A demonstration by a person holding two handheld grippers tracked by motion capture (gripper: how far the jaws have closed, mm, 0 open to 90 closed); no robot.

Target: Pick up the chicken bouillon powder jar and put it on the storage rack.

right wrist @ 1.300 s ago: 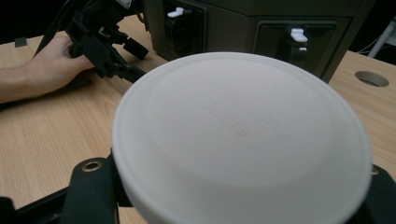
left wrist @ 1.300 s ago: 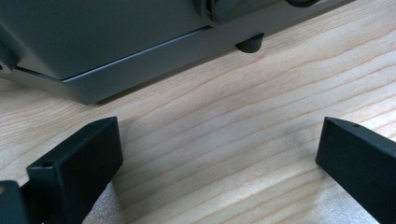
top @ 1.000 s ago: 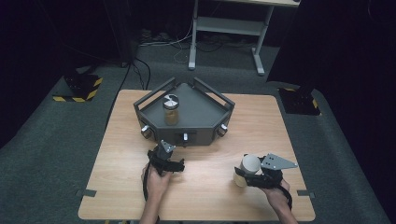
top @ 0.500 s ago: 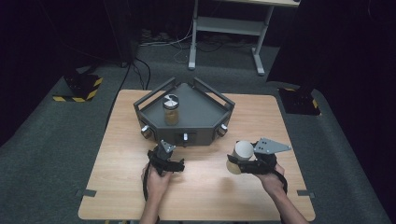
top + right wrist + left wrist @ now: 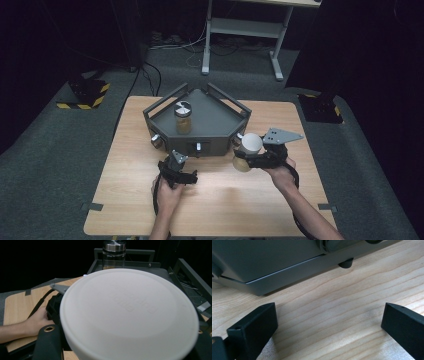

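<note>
now right gripper [image 5: 246,156] clenched on a white-lidded jar [image 5: 248,150] held above the table [image 5: 230,200] near the grey tray [image 5: 212,142], left gripper [image 5: 172,162] released, resting on wood

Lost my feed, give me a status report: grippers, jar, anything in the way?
Right gripper shut on white-lidded jar, lifted beside the grey tray. Left gripper open, low over the table. A second jar stands in the tray.
</note>
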